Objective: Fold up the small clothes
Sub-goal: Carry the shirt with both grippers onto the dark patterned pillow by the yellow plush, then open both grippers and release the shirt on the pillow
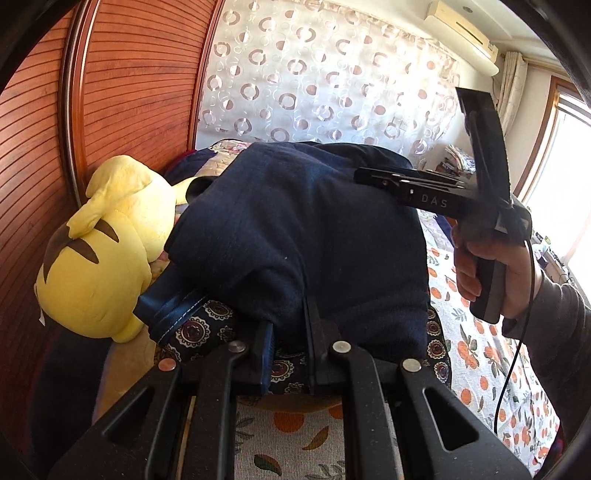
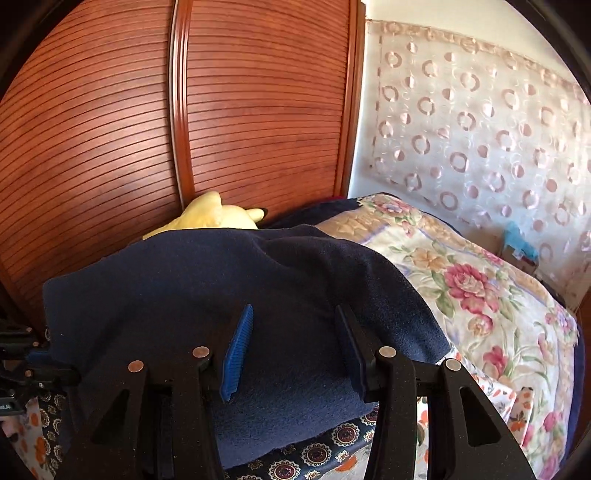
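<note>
On the bed: a dark navy fleece garment lies in a bunched heap over a medallion-print cloth, which sits on an orange-print sheet.
Far left: a slatted wooden wardrobe door stands behind the bed.
Plush toy: a yellow plush toy with brown stripes lies against the wardrobe door, just beside the garment's left edge; in the right wrist view only its top shows above the fleece.
Blue strap: a blue stitched band at the garment's lower left edge lies on the medallion-print cloth.
Left gripper: the left gripper sits at the garment's near edge, its jaws drawn nearly together and pinching a fold of the navy fleece.
Right gripper: seen from the left wrist, the right gripper reaches in from the right over the top of the garment; in its own view the right gripper has its jaws standing apart, the ribbed blue pad clear of the cloth, with fleece lying between and under the fingers but not pressed.
Hand: a hand in a grey sleeve holds the right gripper's handle.
Right side: a floral quilt lies beyond the garment, below a sheer curtain with a ring pattern.
Upper right: an air conditioner hangs on the wall near a bright window.
</note>
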A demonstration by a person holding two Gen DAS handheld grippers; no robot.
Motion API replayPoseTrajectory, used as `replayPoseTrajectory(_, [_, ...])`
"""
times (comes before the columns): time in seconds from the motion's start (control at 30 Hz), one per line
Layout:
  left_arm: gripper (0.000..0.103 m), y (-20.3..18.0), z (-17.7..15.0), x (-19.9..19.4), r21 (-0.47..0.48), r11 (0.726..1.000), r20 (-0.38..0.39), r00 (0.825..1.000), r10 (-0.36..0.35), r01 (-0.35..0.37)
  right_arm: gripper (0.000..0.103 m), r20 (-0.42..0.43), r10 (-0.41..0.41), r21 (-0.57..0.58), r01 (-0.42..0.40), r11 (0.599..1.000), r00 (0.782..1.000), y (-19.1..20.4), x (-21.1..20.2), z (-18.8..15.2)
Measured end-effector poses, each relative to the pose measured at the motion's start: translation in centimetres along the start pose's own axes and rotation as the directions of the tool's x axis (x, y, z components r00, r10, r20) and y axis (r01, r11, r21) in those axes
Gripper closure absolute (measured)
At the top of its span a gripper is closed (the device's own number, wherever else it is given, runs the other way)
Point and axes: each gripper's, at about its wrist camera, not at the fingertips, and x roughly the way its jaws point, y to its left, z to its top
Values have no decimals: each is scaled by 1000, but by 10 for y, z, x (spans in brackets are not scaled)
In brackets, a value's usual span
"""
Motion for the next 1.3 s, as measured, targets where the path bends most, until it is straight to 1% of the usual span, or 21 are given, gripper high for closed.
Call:
replayPoseTrajectory(0.17, [88,-8,5,-18,17,999,33,998,46,-46,55,38,-28,41,27,999,999,5,-15,4])
replayPoseTrajectory(0.23, [88,-13,6,-23,31,997,39,997,73,-74,55,57,-30,58,27,998,998,23,-39,-13])
replayPoseTrajectory(0.33, [88,-22,4,-33,63,992,51,993,103,-106,55,74,-22,83,16,996,997,33,-60,-25])
replayPoseTrajectory(0.37, [87,-24,4,-36,73,991,55,992,112,-115,55,77,-25,88,18,996,997,41,-72,-37])
replayPoseTrajectory(0.4, [77,-27,3,-39,83,989,63,992,114,-119,55,77,-30,91,22,996,997,45,-80,-44])
replayPoseTrajectory(0.43, [71,-30,2,-43,89,990,72,992,105,-112,55,77,-34,94,26,995,996,48,-84,-48])
replayPoseTrajectory(0.47, [69,-33,1,-46,96,990,79,992,97,-105,55,77,-38,97,31,995,996,49,-91,-52])
replayPoseTrajectory(0.5, [61,-37,0,-50,104,990,83,992,91,-100,55,77,-45,101,37,994,996,51,-95,-55])
replayPoseTrajectory(0.53, [56,-42,-1,-54,117,989,91,992,82,-92,55,78,-49,106,41,994,996,55,-102,-58])
replayPoseTrajectory(0.57, [56,-47,-2,-58,128,988,97,992,76,-88,55,81,-53,112,44,993,995,56,-109,-61])
replayPoseTrajectory(0.6, [53,-52,-2,-61,139,986,102,992,75,-89,55,86,-57,118,47,992,995,59,-120,-65])
replayPoseTrajectory(0.63, [39,-57,-2,-65,148,984,110,991,79,-95,55,90,-62,124,51,991,994,61,-130,-70])
replayPoseTrajectory(0.7, [23,-67,-4,-74,161,983,144,987,69,-92,55,99,-72,133,58,989,992,67,-152,-78])
replayPoseTrajectory(0.73, [23,-75,-6,-80,171,981,163,984,68,-96,55,105,-78,138,64,988,991,70,-163,-81])
replayPoseTrajectory(0.83, [22,-90,-10,-88,198,975,174,982,69,-103,55,122,-101,149,82,985,987,78,-189,-94])
replayPoseTrajectory(0.93, [22,-105,-14,-95,220,972,173,984,49,-87,55,132,-124,160,102,982,983,88,-219,-111])
replayPoseTrajectory(1.0, [22,-114,-17,-96,233,968,165,985,49,-87,55,137,-140,175,115,978,981,93,-236,-121])
replayPoseTrajectory(1.03, [22,-121,-20,-97,247,967,159,987,30,-69,54,139,-149,181,123,976,979,96,-244,-124])
replayPoseTrajectory(1.07, [22,-126,-22,-99,259,964,155,988,14,-54,49,140,-163,191,134,972,977,98,-252,-129])
replayPoseTrajectory(1.1, [22,-131,-24,-100,265,963,156,988,9,-50,47,142,-172,202,142,969,975,99,-260,-134])
replayPoseTrajectory(1.3, [22,-165,-37,-108,296,955,152,988,-29,-17,42,140,-249,272,204,940,958,116,-310,-163])
